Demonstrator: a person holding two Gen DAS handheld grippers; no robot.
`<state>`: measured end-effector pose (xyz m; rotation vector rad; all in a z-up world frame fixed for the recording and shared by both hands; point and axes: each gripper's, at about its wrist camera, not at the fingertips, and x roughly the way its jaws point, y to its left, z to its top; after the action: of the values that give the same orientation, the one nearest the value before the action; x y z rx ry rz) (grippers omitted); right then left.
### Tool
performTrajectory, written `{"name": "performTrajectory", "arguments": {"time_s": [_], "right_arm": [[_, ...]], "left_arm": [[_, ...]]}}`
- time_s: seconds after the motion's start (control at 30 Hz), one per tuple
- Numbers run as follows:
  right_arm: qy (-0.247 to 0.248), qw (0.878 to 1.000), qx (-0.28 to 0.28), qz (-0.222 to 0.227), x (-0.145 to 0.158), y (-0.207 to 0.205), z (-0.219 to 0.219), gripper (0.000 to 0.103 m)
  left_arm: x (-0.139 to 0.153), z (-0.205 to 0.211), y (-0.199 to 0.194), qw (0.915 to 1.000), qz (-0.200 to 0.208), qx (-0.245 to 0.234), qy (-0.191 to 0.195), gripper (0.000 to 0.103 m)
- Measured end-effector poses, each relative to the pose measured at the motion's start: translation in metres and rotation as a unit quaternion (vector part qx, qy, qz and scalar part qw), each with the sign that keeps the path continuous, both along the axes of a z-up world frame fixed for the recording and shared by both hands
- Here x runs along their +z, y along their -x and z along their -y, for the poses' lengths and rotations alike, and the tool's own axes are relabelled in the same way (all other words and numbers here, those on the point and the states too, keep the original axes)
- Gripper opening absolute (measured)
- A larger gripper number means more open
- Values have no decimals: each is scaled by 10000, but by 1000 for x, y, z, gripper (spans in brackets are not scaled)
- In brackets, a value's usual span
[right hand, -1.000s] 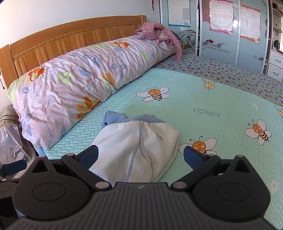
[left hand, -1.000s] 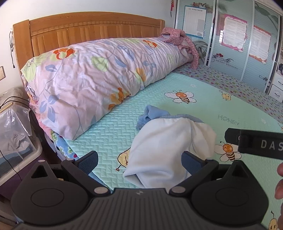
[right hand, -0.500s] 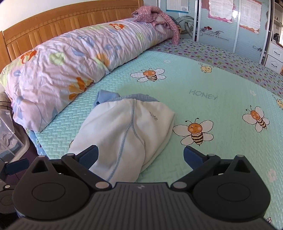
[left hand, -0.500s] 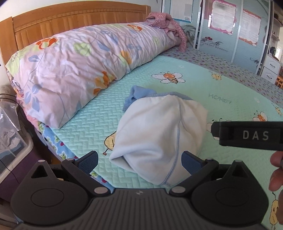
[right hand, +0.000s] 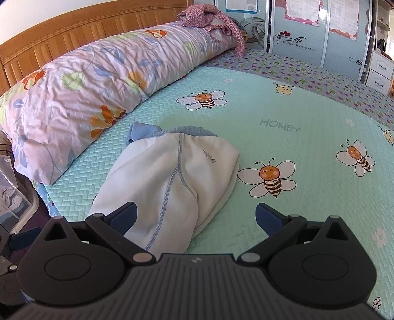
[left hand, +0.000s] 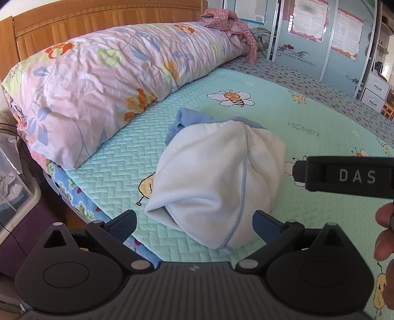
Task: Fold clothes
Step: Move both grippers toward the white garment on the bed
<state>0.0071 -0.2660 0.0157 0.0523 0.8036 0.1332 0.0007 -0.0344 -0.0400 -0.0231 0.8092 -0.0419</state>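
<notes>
At the far left a clear plastic box (left hand: 17, 187) is seen beside the bed. A long floral pillow (left hand: 110, 81) is laid along the wooden headboard (left hand: 98, 19). Next to it, on the green bee-printed bedspread (right hand: 307, 103), a white garment (left hand: 216, 177) with blue stitching is bundled near the bed's edge, a blue piece (left hand: 187, 120) showing at its far end. The left gripper (left hand: 194, 222) is held wide open and empty, the garment's near end lying between its fingers without clear contact. The right gripper (right hand: 195, 216) is likewise spread wide, nothing gripped, over the garment's near end. At the right, mirrored wardrobe doors (left hand: 320, 41) are visible.
</notes>
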Motion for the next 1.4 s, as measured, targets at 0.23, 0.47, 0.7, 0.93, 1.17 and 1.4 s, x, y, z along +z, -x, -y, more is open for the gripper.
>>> {"name": "performTrajectory", "arguments": {"time_s": [0.23, 0.47, 0.7, 0.93, 1.17, 1.4], "right_arm": [[-44, 10000, -31, -13, -3, 1, 5, 102], [-249, 9996, -99, -103, -8, 1, 14, 102], [-178, 9997, -126, -71, -10, 2, 16, 102], [-194, 9997, -117, -86, -11, 3, 18, 102], [-222, 9994, -188, -184, -23, 3, 24, 102], [-265, 9985, -222, -419, -47, -5, 32, 102]], "left_arm": [[-2, 4, 2, 10000, -15, -85, 51, 102], [-3, 5, 2, 9999, -68, -62, 84, 101], [-5, 6, 2, 9999, -121, -40, 117, 101], [-5, 5, 1, 9998, -110, -30, 156, 102], [-11, -1, -2, 9996, -183, 92, 177, 102], [-27, -26, -20, 9978, -360, 515, 204, 102]]}}
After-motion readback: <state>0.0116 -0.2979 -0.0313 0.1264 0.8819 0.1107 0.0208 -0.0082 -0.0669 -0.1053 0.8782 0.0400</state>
